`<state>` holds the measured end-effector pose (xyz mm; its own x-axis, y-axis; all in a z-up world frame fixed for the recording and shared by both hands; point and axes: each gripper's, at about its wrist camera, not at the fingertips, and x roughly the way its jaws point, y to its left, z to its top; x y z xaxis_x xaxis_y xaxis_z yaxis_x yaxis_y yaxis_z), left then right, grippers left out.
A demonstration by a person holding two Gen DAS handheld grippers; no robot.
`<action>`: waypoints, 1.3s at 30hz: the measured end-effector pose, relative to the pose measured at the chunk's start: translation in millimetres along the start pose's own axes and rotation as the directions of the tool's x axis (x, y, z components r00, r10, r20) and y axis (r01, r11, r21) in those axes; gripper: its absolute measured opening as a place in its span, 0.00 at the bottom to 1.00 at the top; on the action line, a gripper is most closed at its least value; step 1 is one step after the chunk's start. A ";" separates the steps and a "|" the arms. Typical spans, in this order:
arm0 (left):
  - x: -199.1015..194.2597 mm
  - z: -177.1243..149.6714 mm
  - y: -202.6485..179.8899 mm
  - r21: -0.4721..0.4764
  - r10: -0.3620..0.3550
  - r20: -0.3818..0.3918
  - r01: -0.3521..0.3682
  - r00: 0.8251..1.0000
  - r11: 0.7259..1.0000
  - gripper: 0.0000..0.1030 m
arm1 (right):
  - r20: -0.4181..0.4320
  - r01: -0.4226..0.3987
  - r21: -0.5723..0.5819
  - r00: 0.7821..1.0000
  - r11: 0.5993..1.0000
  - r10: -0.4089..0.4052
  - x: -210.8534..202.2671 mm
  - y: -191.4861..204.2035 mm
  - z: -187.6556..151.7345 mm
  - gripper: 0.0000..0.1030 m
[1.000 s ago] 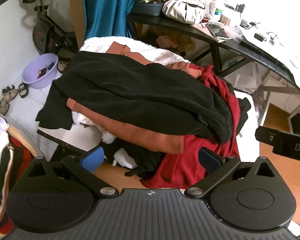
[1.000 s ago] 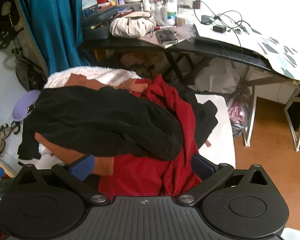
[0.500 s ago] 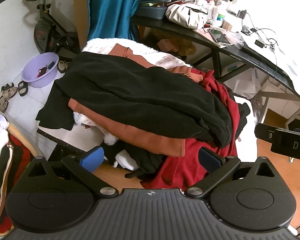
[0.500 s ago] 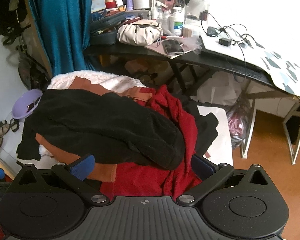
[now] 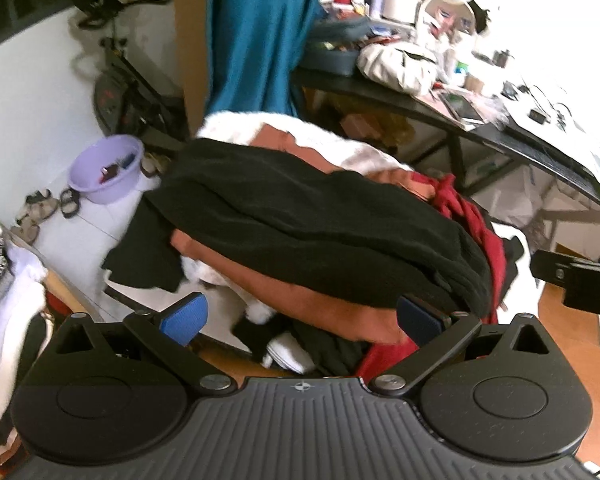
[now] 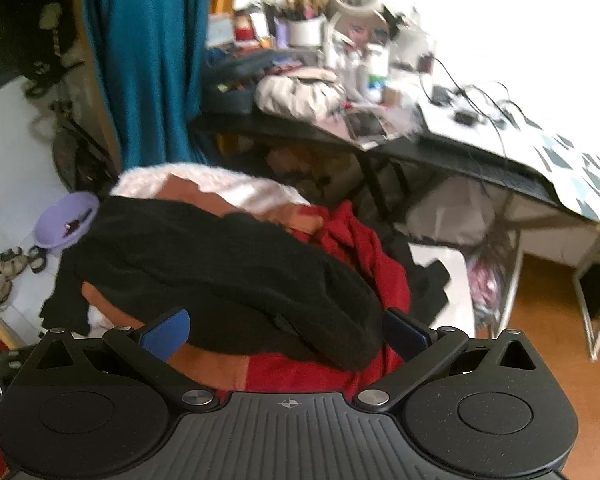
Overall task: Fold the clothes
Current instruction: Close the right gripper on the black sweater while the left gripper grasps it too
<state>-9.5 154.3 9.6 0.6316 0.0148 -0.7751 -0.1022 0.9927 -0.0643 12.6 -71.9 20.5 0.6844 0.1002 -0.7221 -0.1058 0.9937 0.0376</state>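
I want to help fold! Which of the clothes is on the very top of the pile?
The black garment is on top, draped over the rust-orange one and the red one.

The black garment (image 5: 312, 216) on top of the pile is matt, ribbed knit cloth; the rust-brown one (image 5: 312, 308) beneath looks smoother, and the white piece (image 5: 236, 126) at the far edge is fluffy. The left hand-held gripper (image 5: 300, 318) is matt black plastic with ridged casing, blue pads (image 5: 184, 316) and shiny metal pivots. The basin (image 5: 106, 168) is smooth lilac plastic.
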 end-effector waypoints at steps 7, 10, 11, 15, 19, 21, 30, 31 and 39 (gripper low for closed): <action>12.8 5.1 17.9 0.032 -0.035 0.000 0.035 0.999 0.999 1.00 | -0.007 0.038 -0.038 0.999 0.999 -0.038 16.7 -4.2 -8.1 0.99; 20.0 6.6 23.9 0.067 -0.014 0.018 0.012 1.000 0.998 1.00 | -0.004 0.035 -0.020 0.999 0.999 -0.035 28.9 -11.6 -11.6 0.99; 22.2 7.2 26.1 0.080 -0.005 0.040 0.002 0.999 0.997 1.00 | -0.004 0.033 -0.012 0.999 0.999 -0.033 33.7 -14.4 -12.3 0.99; 38.3 16.4 33.8 0.106 0.029 0.100 -0.039 0.995 0.994 1.00 | -0.005 0.062 -0.038 0.998 0.997 -0.062 68.6 -20.0 -12.1 0.98; 69.8 34.5 44.2 0.083 0.047 0.089 -0.054 0.995 0.995 1.00 | -0.035 0.034 -0.089 0.999 0.995 -0.038 123.5 -21.1 -13.1 0.97; 89.8 43.6 50.8 0.050 0.061 0.058 -0.063 0.996 0.997 1.00 | -0.087 0.001 -0.089 0.996 0.996 -0.009 154.8 -20.7 -12.0 0.97; 172.4 68.2 52.2 0.143 0.187 -0.068 -0.176 0.980 0.974 1.00 | -0.205 -0.057 -0.208 0.979 0.977 0.013 266.8 2.9 -18.1 0.92; 178.9 70.0 52.9 0.150 0.195 -0.075 -0.182 0.978 0.972 1.00 | -0.211 -0.065 -0.247 0.977 0.967 0.011 272.0 6.4 -19.8 0.92; 210.4 87.5 66.8 0.203 0.193 -0.074 -0.175 0.978 0.963 1.00 | -0.166 -0.035 -0.198 0.986 0.980 0.001 282.2 6.8 -6.3 0.70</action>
<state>183.8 234.2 -102.8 0.5416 0.1977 -0.8171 -0.0528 0.9780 0.2016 200.5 -37.1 -187.3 0.5552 0.0917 -0.8266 -0.2701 0.9599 -0.0750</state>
